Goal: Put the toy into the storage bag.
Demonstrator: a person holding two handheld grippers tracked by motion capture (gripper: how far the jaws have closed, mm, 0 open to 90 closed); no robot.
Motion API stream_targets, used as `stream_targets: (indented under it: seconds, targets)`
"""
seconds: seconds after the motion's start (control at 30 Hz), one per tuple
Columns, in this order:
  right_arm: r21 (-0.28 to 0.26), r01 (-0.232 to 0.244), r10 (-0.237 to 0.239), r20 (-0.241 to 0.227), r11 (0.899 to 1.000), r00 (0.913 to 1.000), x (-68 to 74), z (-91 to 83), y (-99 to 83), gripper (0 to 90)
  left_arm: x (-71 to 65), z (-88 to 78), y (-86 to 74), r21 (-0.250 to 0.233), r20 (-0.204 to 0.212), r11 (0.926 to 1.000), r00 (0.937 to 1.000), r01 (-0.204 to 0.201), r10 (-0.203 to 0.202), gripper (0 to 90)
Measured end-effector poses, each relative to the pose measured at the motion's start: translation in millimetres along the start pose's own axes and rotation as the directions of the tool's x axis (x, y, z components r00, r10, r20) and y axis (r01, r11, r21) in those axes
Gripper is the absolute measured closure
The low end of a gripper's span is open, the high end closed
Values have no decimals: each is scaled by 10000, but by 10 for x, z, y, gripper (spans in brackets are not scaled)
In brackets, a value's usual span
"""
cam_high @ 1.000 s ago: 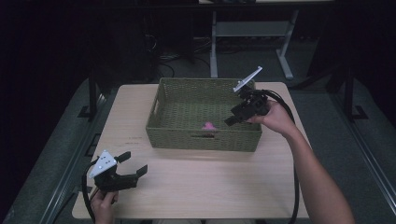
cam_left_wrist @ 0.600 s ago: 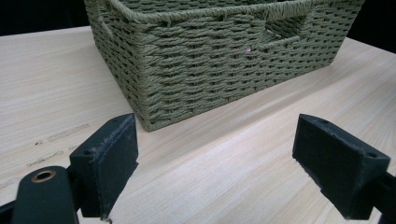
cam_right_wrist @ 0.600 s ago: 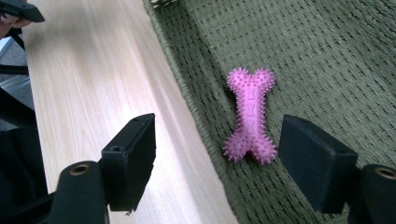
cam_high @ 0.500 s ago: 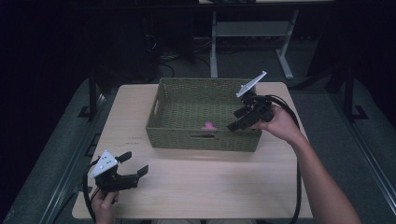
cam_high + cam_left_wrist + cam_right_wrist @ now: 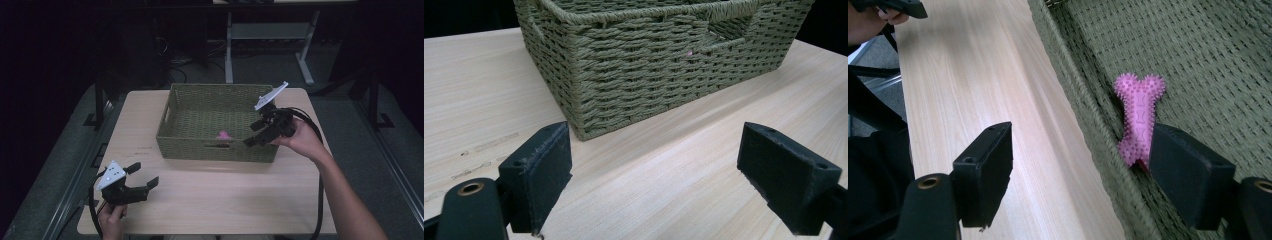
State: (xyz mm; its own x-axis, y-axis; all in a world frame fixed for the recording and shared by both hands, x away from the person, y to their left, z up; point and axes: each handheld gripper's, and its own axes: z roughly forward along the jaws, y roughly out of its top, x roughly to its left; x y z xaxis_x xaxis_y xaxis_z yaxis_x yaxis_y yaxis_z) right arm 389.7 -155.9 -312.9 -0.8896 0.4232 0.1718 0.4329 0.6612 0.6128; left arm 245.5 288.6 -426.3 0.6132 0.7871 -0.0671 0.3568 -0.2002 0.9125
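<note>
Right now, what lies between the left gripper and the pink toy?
In the high view, bare table and the basket's near wall lie between the left gripper and the pink toy, which is inside the basket.

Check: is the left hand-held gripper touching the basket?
Apart. The left gripper view shows bare table between the open left hand-held gripper and the green wicker basket.
</note>
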Motion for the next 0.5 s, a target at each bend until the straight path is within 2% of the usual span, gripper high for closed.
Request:
stream_targets:
  seconds: [0.27, 0.5]
  targets:
    - [-45, -2, 2, 88, 10000, 10000, 56, -16, -108, 242, -1, 0, 0, 8, -12, 10000, 10000, -7, 7, 138]
    - [-67, 16, -17, -18, 10000, 10000, 111, 16, -195, 242, -2, 3, -1, 10, -19, 10000, 10000, -4, 4, 138]
